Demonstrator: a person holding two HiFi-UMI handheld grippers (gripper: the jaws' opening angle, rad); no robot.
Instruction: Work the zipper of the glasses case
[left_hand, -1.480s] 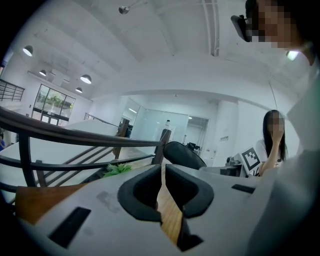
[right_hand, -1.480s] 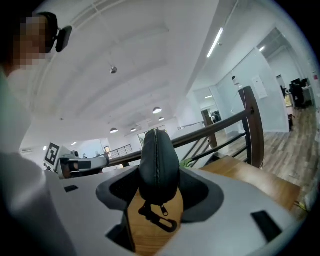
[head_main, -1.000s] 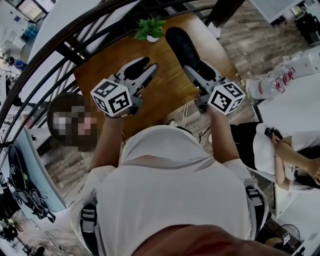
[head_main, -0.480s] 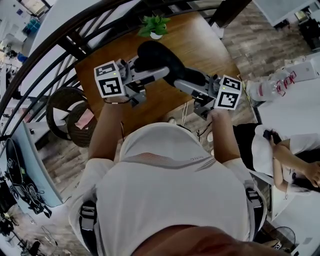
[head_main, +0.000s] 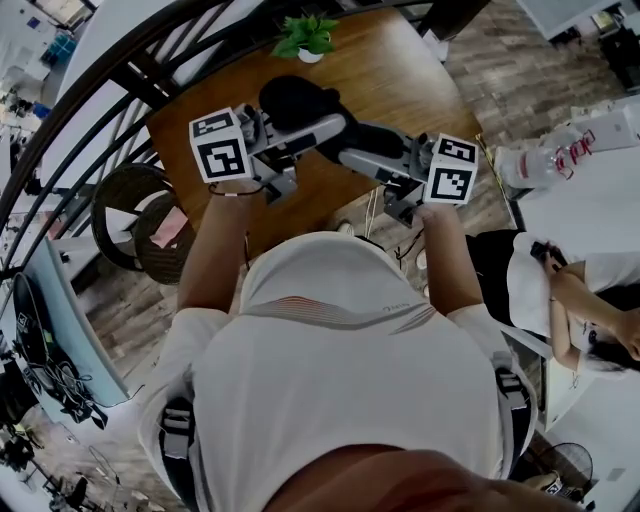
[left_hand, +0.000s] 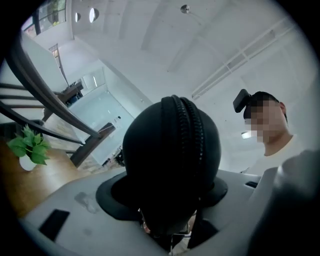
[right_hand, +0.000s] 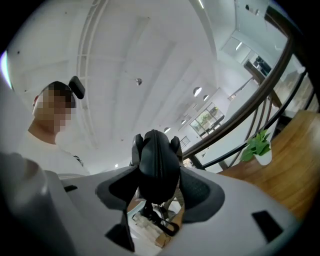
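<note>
You've lifted the whole job clear of the wooden table (head_main: 400, 70), which now lies below both tools. A second ago the glasses case (head_main: 300, 105) stood up off your right gripper (head_main: 352, 158) alone, with the left one empty and well apart. Now it's swung across and bridges the two. Your right jaws pinch one end (right_hand: 157, 160), same grip as before. Your left gripper (head_main: 325, 128) opened wide, took the other end, and its jaws are closing, pads already on the case's sides (left_hand: 172, 150). That's a two-ended hold, so the case is braced. The zipper (left_hand: 187, 140) runs straight up the middle, facing your left tool and looking shut. I can't spot the pull, so the zipper work hasn't started.
</note>
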